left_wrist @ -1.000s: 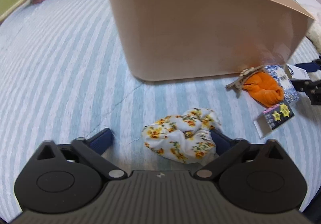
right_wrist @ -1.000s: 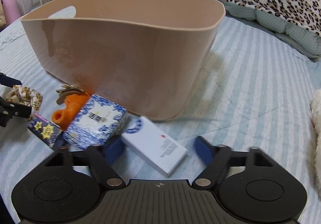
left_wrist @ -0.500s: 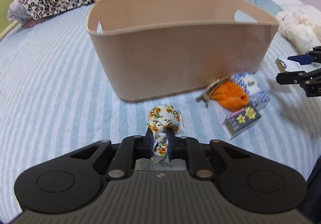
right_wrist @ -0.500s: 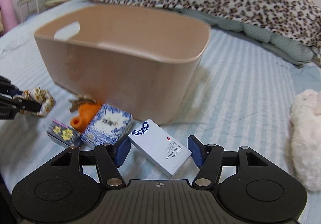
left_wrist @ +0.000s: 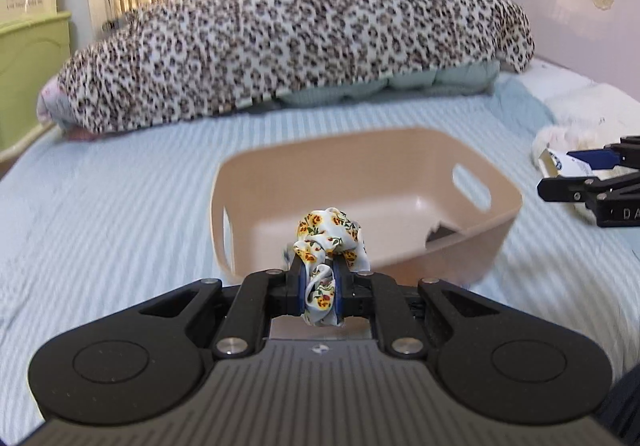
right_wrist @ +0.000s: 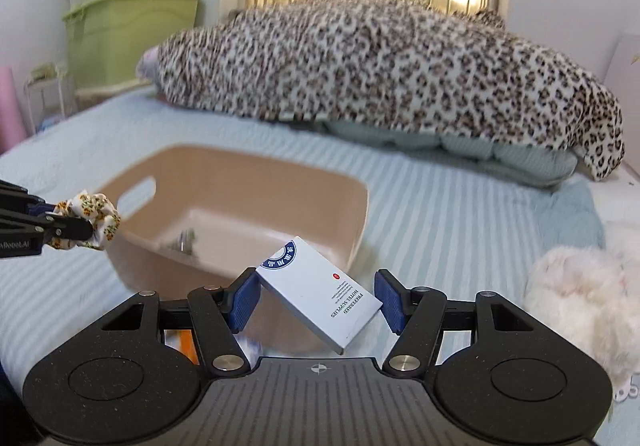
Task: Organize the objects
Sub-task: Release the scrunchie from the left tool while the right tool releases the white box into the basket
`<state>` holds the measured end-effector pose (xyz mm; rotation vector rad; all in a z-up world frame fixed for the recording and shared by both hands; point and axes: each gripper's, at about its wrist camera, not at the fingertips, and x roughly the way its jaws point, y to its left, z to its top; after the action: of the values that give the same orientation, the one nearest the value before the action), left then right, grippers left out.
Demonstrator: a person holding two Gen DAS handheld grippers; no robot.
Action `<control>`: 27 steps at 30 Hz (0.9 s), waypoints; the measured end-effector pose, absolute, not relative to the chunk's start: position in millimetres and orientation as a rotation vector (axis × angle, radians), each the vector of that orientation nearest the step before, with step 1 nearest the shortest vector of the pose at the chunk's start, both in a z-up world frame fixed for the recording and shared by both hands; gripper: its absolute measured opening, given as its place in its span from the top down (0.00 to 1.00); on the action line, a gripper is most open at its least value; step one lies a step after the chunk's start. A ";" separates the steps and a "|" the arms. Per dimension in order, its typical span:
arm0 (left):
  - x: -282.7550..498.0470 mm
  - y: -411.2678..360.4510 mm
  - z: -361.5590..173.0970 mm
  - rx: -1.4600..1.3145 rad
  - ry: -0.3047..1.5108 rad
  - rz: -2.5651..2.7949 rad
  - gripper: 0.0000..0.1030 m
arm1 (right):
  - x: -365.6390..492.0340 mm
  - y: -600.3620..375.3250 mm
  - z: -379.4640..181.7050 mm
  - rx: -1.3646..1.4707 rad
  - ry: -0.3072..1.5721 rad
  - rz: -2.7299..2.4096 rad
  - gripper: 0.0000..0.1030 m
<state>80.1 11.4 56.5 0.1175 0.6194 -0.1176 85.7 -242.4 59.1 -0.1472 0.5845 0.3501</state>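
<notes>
My left gripper (left_wrist: pixel 319 292) is shut on a floral scrunchie (left_wrist: pixel 329 234) and holds it in the air at the near rim of the beige basket (left_wrist: pixel 496 230). The scrunchie also shows in the right wrist view (right_wrist: pixel 93 218). My right gripper (right_wrist: pixel 316 296) is shut on a white box (right_wrist: pixel 320 292) with blue print, held tilted above the basket's near right rim (right_wrist: pixel 360 222). A small dark object (right_wrist: pixel 182 242) lies inside the basket. The right gripper shows at the right edge of the left wrist view (left_wrist: pixel 588 182).
A striped blue bedsheet (left_wrist: pixel 100 214) is under everything. A leopard-print blanket (left_wrist: pixel 280 42) lies behind the basket. A white fluffy item (right_wrist: pixel 580 298) lies to the right. Green storage bins (right_wrist: pixel 128 26) stand at the back left. An orange item (right_wrist: pixel 188 344) shows below the right gripper.
Both grippers have risen off the bed with their objects. The left has carried the scrunchie up to the basket rim. The right has closed on the white box and lifted it.
</notes>
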 end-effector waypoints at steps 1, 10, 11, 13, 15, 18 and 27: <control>84.9 10.0 59.1 0.116 0.609 -0.115 0.86 | 89.7 -240.2 62.4 -0.139 0.574 0.347 0.42; 143.2 -0.3 42.7 0.110 0.618 -0.061 0.86 | 125.5 -202.9 68.4 -0.141 0.538 0.320 0.42; 147.9 -1.3 38.6 0.109 0.627 -0.059 0.86 | 131.8 -198.2 65.6 -0.146 0.542 0.315 0.42; 156.1 -3.7 30.4 0.118 0.648 -0.058 0.86 | 137.3 -189.8 59.8 -0.154 0.554 0.308 0.42; 163.8 -6.2 22.3 0.129 0.670 -0.052 0.86 | 145.0 -182.4 51.3 -0.167 0.570 0.297 0.42; 175.3 -6.4 11.1 0.120 0.713 -0.049 0.86 | 152.7 -173.5 37.8 -0.189 0.595 0.285 0.42; 176.1 -10.3 -3.6 0.144 0.749 -0.056 0.36 | 162.5 -160.2 8.7 -0.246 0.670 0.278 0.41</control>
<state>176.1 -10.3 -3.6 0.1441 0.7488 -0.0561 162.5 -160.2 8.7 -0.2463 0.6699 0.2778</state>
